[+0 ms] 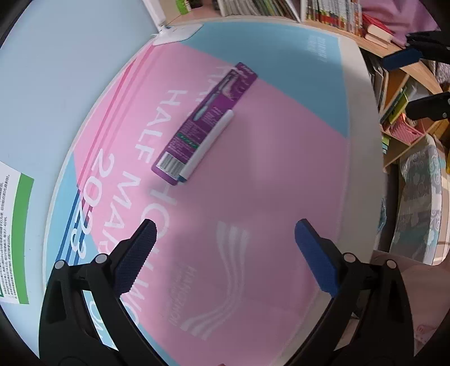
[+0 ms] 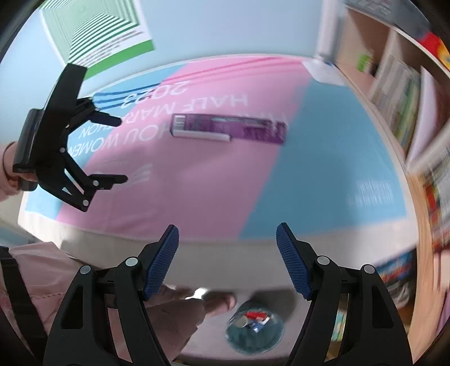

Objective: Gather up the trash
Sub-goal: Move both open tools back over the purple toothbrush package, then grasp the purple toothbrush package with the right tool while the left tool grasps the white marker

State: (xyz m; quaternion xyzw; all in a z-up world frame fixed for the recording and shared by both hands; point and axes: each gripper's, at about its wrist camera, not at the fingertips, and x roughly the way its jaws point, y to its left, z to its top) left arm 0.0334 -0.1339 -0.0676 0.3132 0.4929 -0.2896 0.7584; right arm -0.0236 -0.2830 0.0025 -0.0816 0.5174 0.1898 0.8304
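Note:
A flat purple package (image 1: 205, 118) lies on the pink and blue table cover (image 1: 267, 157), with a white pen-like stick (image 1: 208, 143) against its side. In the left wrist view my left gripper (image 1: 225, 239) hangs open over the cover, nearer than the package, with nothing between its fingers. The right wrist view shows the same package (image 2: 233, 128) and stick (image 2: 202, 136) farther off on the table. My right gripper (image 2: 227, 253) is open and empty at the table's near edge. Below it on the floor stands a bin (image 2: 254, 332) lined with a bluish bag, holding small scraps.
Bookshelves (image 1: 332, 14) stand along the far and right sides. A patterned cushioned seat (image 1: 419, 202) stands beside the table. The left gripper (image 2: 122, 149) shows at the left of the right wrist view, the right gripper's fingers (image 1: 405, 57) at the top right of the left wrist view.

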